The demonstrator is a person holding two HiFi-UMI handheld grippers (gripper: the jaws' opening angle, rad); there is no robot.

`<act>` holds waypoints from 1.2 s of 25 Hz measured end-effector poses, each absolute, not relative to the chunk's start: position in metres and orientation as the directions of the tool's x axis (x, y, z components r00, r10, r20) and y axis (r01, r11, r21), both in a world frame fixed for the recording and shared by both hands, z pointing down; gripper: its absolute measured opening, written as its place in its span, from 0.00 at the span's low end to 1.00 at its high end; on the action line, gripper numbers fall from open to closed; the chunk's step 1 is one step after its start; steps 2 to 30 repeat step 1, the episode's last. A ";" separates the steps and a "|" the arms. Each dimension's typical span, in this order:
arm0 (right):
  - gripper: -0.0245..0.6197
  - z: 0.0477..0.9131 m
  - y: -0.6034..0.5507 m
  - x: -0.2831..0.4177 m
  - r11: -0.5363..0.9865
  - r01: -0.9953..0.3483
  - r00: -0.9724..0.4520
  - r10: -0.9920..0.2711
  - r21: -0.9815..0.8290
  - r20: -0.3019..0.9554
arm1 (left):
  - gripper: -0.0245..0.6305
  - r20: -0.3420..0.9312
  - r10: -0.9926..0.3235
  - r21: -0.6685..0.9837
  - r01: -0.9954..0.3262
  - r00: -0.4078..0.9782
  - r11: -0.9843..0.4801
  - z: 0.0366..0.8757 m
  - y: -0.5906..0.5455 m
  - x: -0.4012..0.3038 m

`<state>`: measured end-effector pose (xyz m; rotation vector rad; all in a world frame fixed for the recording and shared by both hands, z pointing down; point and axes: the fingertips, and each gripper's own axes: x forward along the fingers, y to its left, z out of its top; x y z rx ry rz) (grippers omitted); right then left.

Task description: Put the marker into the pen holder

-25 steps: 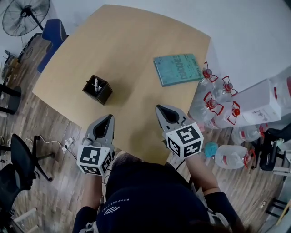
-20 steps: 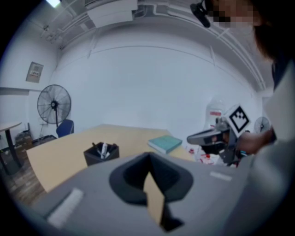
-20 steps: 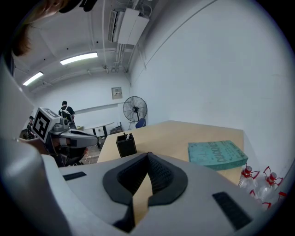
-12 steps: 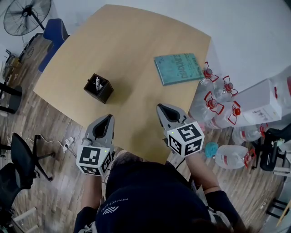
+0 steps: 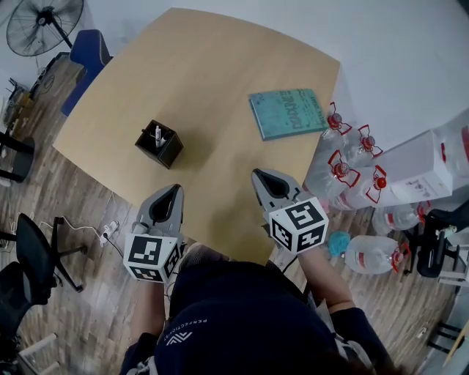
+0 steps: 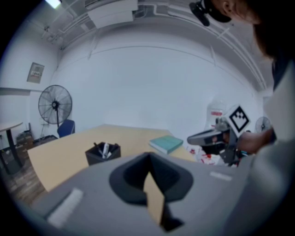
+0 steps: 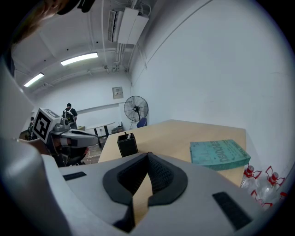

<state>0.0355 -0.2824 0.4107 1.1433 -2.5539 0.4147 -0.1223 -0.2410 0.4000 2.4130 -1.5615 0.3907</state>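
A black square pen holder stands on the wooden table, left of centre. A white marker sticks up inside it, with other pens beside it. The left gripper view shows the pen holder and the marker ahead to the left. My left gripper hovers at the table's near edge, shut and empty. My right gripper is level with it to the right, also shut with nothing held. From the right gripper, the pen holder sits ahead to the left.
A teal book lies near the table's right edge. Several large water bottles and a white box crowd the floor to the right. A standing fan, a blue chair and black office chairs are to the left.
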 end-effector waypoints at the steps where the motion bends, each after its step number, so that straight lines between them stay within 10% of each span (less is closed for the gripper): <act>1: 0.04 0.411 -0.283 0.036 0.640 -0.757 -0.633 -0.666 -0.134 0.394 | 0.05 0.349 -0.851 0.056 -0.916 0.392 -0.398 0.400 -0.241 -0.123; 30: 0.04 0.411 -0.283 0.036 0.640 -0.757 -0.633 -0.666 -0.134 0.394 | 0.05 0.349 -0.851 0.056 -0.916 0.392 -0.398 0.400 -0.241 -0.123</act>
